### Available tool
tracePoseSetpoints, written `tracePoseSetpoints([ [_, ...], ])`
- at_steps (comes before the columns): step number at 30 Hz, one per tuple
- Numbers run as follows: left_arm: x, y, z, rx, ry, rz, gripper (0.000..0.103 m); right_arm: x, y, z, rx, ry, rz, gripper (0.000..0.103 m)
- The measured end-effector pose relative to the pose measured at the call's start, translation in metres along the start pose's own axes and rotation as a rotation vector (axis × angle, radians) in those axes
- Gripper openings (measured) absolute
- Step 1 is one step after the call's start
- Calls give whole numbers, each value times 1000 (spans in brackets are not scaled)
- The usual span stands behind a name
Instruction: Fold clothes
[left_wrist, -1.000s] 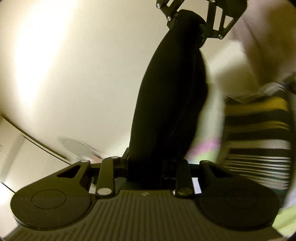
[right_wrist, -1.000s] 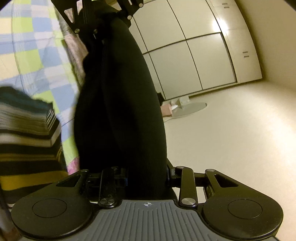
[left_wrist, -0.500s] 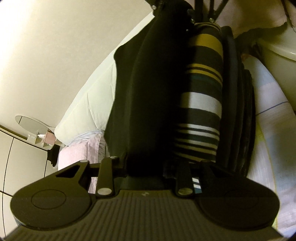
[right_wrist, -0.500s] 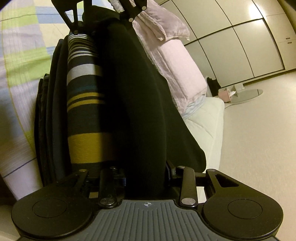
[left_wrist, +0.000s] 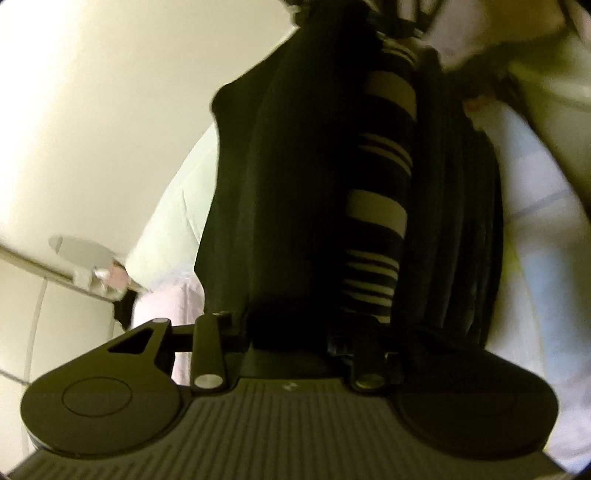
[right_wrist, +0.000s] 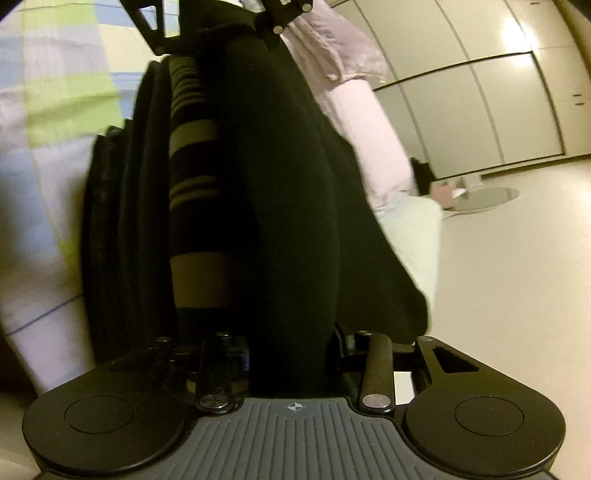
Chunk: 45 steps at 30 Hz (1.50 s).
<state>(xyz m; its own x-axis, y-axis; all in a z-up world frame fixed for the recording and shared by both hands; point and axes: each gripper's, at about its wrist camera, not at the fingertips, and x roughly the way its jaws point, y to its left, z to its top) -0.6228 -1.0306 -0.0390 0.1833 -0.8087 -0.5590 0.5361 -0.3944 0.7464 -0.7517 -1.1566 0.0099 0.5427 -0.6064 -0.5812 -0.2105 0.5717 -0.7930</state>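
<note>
Black cloth (left_wrist: 295, 184), folded, lies on the pile (right_wrist: 122, 221) on the bed (right_wrist: 55, 147). Laying-down step. Left tool (left_wrist: 291, 332) and right tool (right_wrist: 291, 354) part open, jaws just opening, cloth between them; cannot tell if pinched. Next: let go, pull back gently.

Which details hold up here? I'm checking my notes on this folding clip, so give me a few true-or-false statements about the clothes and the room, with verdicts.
1. The black garment lies against a striped garment. True.
2. The striped garment is red and white. False: it is dark with tan bands.
3. The bedspread is checked in green, blue and pale squares. True.
4. The wardrobe doors stand open. False: they are closed.
5. Nothing lies beyond the striped garment. False: more dark folded clothes are stacked on its far side.
</note>
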Motion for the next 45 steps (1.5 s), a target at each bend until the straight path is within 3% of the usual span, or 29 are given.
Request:
tracePoseSetpoints([
  [6,-27,26,-11,-155,5,-65,43,-14,-9,-3,48,22,10,44],
  [10,-58,61,-24,-360,-21,-109,43,-9,0,3,102,41,6,44],
  [14,-81,99,-25,-547,-97,-102,43,-6,-1,8,178,49,15,45],
  [17,-74,123,-17,-654,-114,-129,43,-11,-8,15,197,58,29,46],
  [20,-47,134,-13,-743,-62,-206,43,-20,-19,17,242,59,72,46],
  [23,-21,123,-12,-753,1,-267,41,-37,-39,17,336,46,124,46],
  [28,-18,114,-11,-767,6,-265,41,-76,-86,3,712,-106,218,46],
  [33,-9,102,-9,-760,16,-262,41,-46,-115,-13,1025,-135,277,46],
  [37,-10,93,-15,-791,36,-295,43,-18,-96,-35,1156,-48,392,46],
  [42,-14,76,-18,-791,56,-299,45,-32,-69,-40,1185,-38,400,46],
  [45,-15,85,-14,-792,57,-283,45,-30,-78,-39,1189,-52,379,46],
])
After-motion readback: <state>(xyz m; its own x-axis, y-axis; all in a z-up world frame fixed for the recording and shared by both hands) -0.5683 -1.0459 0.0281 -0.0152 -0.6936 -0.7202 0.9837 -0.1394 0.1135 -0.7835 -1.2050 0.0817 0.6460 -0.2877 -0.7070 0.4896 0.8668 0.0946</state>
